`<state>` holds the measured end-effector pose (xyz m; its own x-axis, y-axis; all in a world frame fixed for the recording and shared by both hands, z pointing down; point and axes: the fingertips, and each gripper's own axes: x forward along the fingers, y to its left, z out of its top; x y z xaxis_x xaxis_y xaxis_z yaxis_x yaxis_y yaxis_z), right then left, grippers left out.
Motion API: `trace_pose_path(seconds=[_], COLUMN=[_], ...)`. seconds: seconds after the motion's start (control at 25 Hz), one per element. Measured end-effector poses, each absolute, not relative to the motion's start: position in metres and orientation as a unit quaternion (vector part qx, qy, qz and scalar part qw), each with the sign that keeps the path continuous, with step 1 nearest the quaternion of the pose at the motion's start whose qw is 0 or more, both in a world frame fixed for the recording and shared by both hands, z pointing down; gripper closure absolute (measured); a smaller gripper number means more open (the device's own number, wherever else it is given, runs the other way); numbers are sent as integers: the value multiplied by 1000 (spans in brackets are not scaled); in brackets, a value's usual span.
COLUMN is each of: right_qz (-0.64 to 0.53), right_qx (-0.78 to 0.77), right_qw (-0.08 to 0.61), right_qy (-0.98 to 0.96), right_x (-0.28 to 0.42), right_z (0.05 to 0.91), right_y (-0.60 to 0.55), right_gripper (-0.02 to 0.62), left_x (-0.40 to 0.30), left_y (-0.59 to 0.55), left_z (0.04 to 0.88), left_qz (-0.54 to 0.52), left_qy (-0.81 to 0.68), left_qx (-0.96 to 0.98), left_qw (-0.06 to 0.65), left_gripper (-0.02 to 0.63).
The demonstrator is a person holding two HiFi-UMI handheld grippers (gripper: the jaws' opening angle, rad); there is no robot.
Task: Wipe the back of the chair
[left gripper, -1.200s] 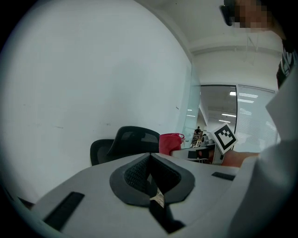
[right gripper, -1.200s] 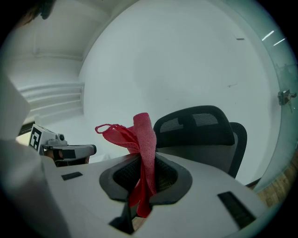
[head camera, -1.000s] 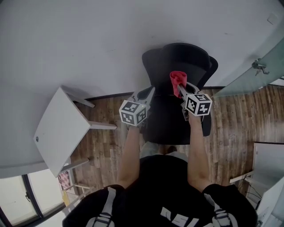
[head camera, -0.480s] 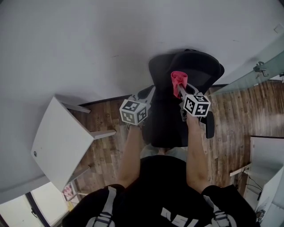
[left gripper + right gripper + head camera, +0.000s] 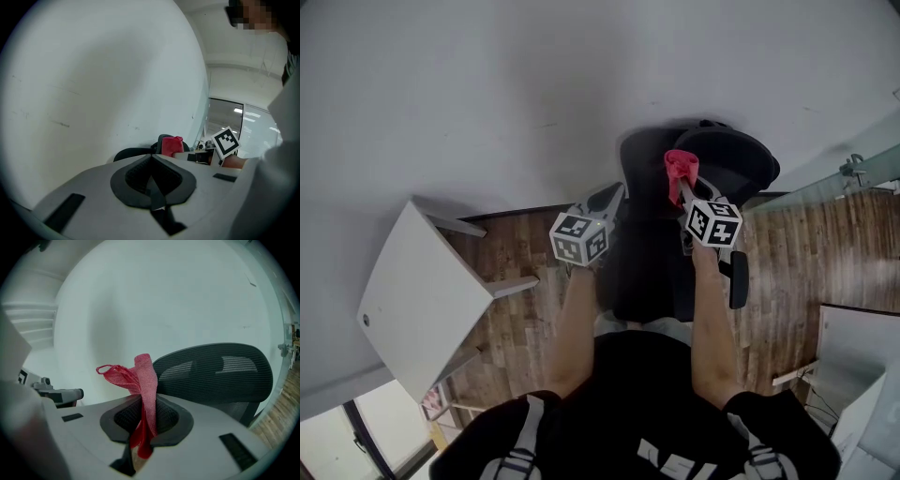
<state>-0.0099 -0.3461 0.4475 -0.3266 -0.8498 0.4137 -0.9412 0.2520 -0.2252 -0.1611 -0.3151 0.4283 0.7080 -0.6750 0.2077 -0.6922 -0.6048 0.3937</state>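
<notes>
A black mesh office chair point(image 5: 698, 187) stands against the white wall, its curved back point(image 5: 220, 369) filling the right of the right gripper view. My right gripper point(image 5: 682, 185) is shut on a red cloth point(image 5: 680, 165), which sticks up from the jaws point(image 5: 140, 380) just left of the chair back's top edge. My left gripper point(image 5: 612, 200) hangs by the chair's left side, shut with nothing between its pads point(image 5: 140, 176). From the left gripper view the red cloth point(image 5: 172, 145) and part of the chair point(image 5: 133, 152) show beyond the jaws.
A white table point(image 5: 412, 291) stands to the left on the wooden floor point(image 5: 806, 253). A glass partition point(image 5: 853, 178) runs at the right, with white furniture point(image 5: 858, 347) below it. The wall point(image 5: 534, 84) lies close behind the chair.
The head view has swung, so the chair sits further right and the table lower left. Both grippers hold nearly the same places, and the cloth stays in the right jaws.
</notes>
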Motion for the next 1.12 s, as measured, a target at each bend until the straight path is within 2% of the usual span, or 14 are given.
trace_pose_path(seconds=[1.12], right_qz=[236], right_qx=[488], right_qw=[104], right_qy=[-834], right_x=[36], right_z=[458], right_y=[-402], right_gripper=[520], left_x=[-86], left_y=[-368], left_z=[413], left_qz=[51], left_qy=[-426], left_qx=[882], left_qw=[196], left_gripper=[581])
